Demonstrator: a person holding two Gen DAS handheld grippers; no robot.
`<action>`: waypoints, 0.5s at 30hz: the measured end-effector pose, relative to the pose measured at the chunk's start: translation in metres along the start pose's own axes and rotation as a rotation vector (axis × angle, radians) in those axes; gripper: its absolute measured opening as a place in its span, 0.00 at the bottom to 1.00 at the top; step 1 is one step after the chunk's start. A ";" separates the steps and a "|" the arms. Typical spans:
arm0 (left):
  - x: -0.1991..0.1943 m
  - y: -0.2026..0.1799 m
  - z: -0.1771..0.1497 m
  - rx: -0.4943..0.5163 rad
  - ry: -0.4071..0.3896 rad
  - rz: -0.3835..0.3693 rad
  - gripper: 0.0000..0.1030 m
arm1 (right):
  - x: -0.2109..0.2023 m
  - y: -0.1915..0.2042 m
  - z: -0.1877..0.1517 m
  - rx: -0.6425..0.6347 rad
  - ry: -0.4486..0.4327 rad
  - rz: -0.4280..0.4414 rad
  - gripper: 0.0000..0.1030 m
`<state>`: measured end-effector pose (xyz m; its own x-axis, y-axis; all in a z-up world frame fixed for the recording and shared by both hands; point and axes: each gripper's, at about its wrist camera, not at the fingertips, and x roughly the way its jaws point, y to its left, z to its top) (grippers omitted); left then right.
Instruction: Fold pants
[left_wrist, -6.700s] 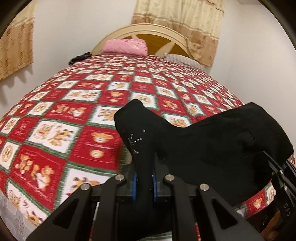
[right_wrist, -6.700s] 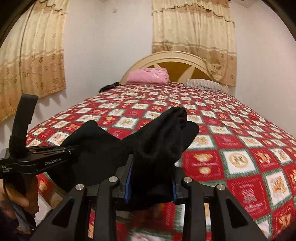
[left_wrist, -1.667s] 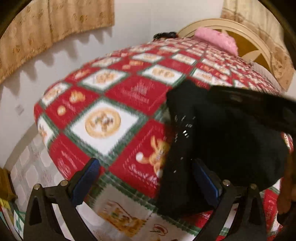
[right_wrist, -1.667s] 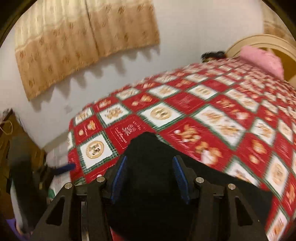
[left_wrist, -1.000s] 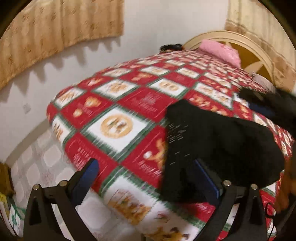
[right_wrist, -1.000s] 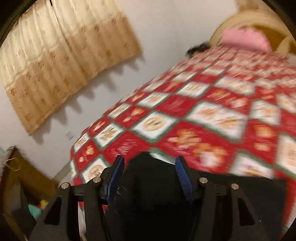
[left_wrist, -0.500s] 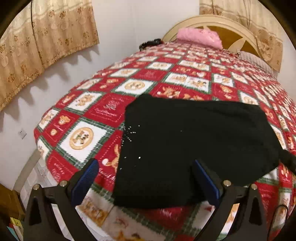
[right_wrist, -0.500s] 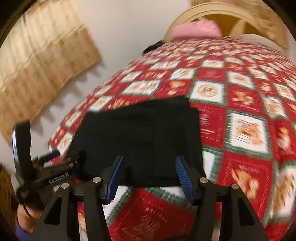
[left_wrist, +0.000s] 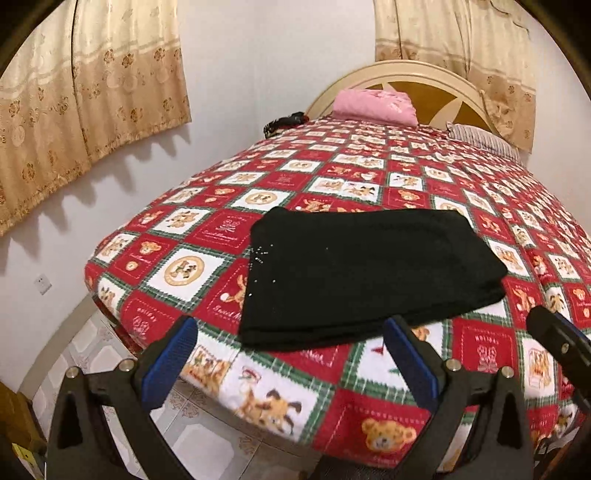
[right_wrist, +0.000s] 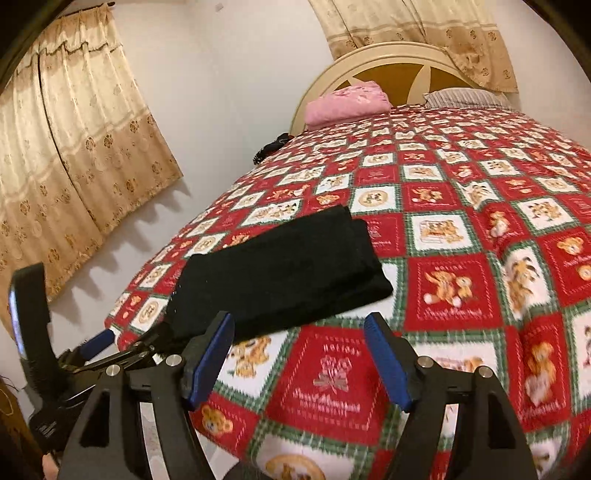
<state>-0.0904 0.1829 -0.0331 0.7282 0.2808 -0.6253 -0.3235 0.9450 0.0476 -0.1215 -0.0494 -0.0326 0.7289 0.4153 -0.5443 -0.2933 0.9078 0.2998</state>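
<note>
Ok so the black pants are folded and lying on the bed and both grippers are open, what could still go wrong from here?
The folded pants lie near the corner of the bedspread, so a nudge from either gripper pulling away might slide them toward the edge. The layers look slightly offset at one end in the right wrist view, so the fold may loosen if bumped. The left gripper and right gripper are close together, jaws open, and could clip each other.

"HOLIDAY" on bedspread (right_wrist: 332, 365) squares
</note>
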 end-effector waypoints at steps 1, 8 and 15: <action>-0.003 0.001 -0.002 -0.005 -0.003 -0.007 1.00 | -0.003 0.003 -0.002 -0.015 -0.003 -0.011 0.72; -0.015 0.006 -0.016 -0.004 0.001 -0.044 1.00 | -0.014 0.017 -0.007 -0.059 -0.026 -0.063 0.72; -0.048 0.004 -0.005 0.006 -0.126 -0.006 1.00 | -0.047 0.027 -0.002 -0.097 -0.166 -0.079 0.72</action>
<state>-0.1295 0.1721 -0.0069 0.8003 0.2934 -0.5229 -0.3156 0.9476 0.0487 -0.1645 -0.0441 -0.0005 0.8416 0.3340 -0.4244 -0.2832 0.9421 0.1798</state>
